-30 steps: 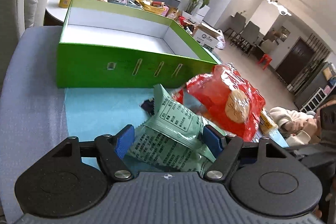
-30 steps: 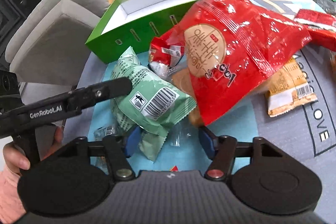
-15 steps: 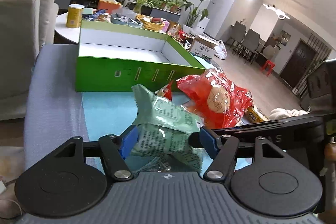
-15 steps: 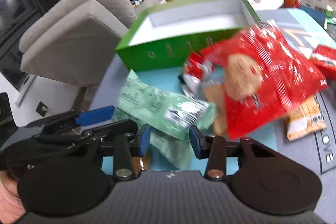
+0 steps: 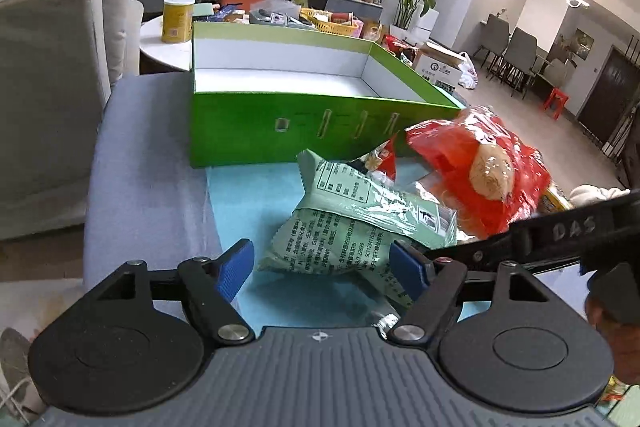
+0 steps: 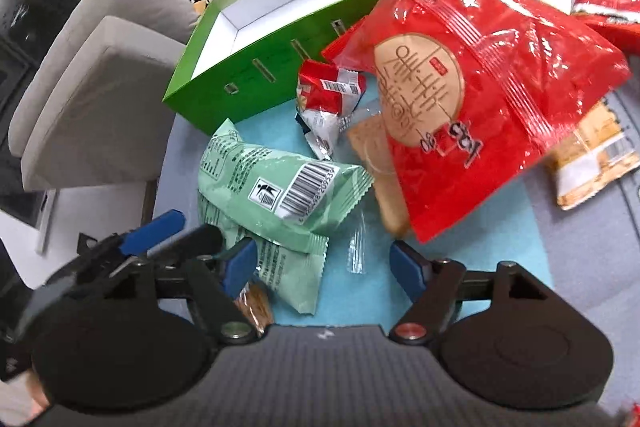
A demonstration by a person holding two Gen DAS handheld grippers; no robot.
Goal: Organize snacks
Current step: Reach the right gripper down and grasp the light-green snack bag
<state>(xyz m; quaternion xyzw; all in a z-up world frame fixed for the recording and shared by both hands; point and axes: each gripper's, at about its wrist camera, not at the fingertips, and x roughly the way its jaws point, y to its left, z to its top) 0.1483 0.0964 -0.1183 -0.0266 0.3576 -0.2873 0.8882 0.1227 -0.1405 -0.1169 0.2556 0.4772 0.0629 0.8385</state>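
Right now both of my claws hang spread over the snack pile, and both have just been opening: the left gripper [image 5: 322, 265] has the lower of two green packets [image 5: 332, 247] lying between its blue pads without being pinched, while the right gripper [image 6: 324, 263] straddles a corner of that packet and a scrap of clear wrapper, also unpressed. I judge that I keep them wide like this so I can settle on one packet rather than drag the whole heap. The upper green packet [image 6: 280, 183] rests across the lower one, and the big red bag [image 6: 472, 99] leans over a pale cracker pack and a small red-and-white packet [image 6: 330, 91], so nothing sits flat. All of this lies on the blue mat [image 5: 256, 211] just in front of the green box [image 5: 288, 131]. That box is where I take the snacks to belong; its white inside shows nothing in it as far as I can see. An orange-yellow packet [image 6: 596, 159] lies off to the right, partly under the red bag.
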